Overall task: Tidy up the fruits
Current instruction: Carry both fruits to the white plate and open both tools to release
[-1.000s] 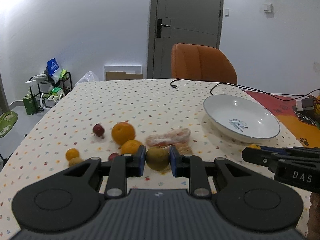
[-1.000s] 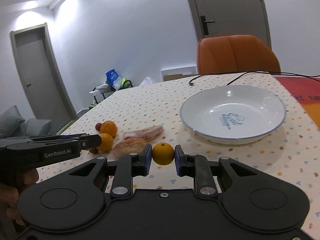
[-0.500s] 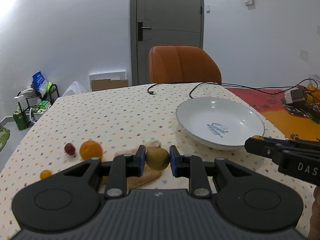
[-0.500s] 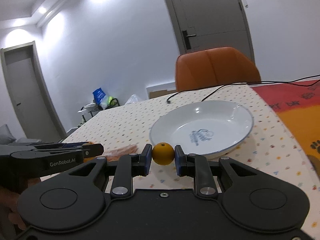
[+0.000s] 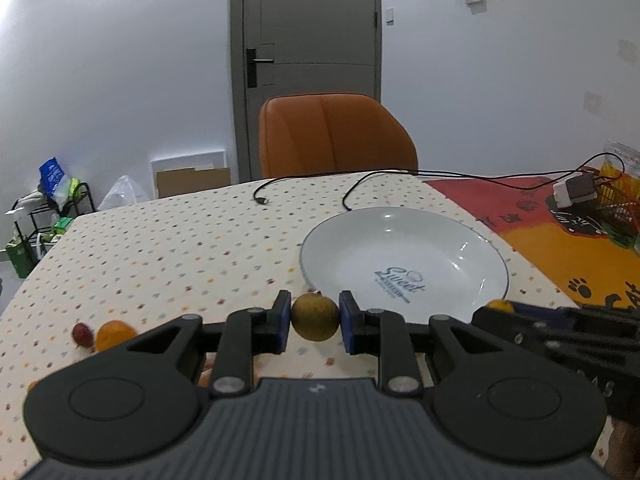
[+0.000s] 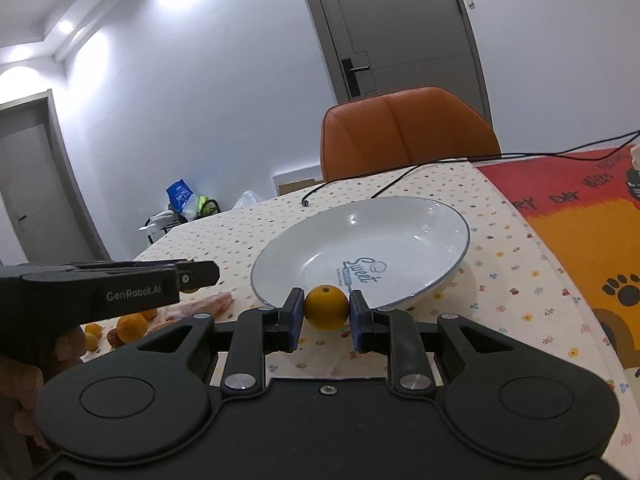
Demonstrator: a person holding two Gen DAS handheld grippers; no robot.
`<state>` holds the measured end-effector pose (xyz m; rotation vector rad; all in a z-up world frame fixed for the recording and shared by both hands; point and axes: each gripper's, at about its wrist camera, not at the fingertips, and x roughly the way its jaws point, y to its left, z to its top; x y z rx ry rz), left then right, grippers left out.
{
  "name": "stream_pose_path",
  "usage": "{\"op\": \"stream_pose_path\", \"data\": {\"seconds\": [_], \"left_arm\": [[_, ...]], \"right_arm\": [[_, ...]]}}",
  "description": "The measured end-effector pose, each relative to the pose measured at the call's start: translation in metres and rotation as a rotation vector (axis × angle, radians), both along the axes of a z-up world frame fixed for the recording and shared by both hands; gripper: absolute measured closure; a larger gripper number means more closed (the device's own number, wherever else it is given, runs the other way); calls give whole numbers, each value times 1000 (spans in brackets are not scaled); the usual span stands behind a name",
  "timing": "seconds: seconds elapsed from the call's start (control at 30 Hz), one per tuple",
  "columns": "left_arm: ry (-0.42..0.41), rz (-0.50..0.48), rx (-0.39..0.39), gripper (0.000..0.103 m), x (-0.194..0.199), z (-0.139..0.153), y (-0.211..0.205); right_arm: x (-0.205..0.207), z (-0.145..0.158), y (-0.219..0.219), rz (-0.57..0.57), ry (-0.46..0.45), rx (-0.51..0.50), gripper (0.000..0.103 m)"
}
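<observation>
The left gripper (image 5: 315, 317) pinches a brownish-green fruit (image 5: 315, 317), perhaps a kiwi; the right gripper (image 6: 326, 307) pinches a small orange (image 6: 326, 307), both before the white plate's (image 5: 472, 240) near rim.

A round, dull brownish-green fruit (image 5: 315, 317) is being held off the dotted cloth between two blue pads, just short of the near rim of a wide, shallow white ceramic plate with a thin blue edge and a blue "Sweet" mark (image 5: 404, 240). A small, smooth, round orange fruit (image 6: 326, 306) is being held likewise, at the same near rim. The plate is lying flat with nothing in it. Further fruits are being left on the cloth, well apart from the plate: a small dark red fruit (image 5: 81, 334) touching a round orange one (image 5: 113, 333), and other orange pieces (image 6: 133, 327) beside them.
</observation>
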<state>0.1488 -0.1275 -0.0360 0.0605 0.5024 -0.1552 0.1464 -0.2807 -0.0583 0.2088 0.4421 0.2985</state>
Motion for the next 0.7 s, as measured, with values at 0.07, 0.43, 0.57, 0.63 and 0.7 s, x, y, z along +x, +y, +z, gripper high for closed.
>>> {"op": "stream_pose_path", "data": {"seconds": [0.07, 0.43, 0.57, 0.63, 0.7], "left_arm": [[-1, -8, -1, 79, 4, 0, -4], [33, -37, -7, 79, 33, -9, -23], [31, -36, -9, 79, 42, -11, -28], [38, -38, -13, 79, 44, -12, -29], [43, -39, -16, 79, 45, -13, -29]], "right_arm": [[4, -1, -2, -4, 5, 1, 81], [21, -3, -6, -33, 12, -1, 80], [27, -3, -8, -49, 19, 2, 80], [29, -3, -8, -58, 19, -5, 80], [31, -3, -8, -69, 19, -15, 80]]}}
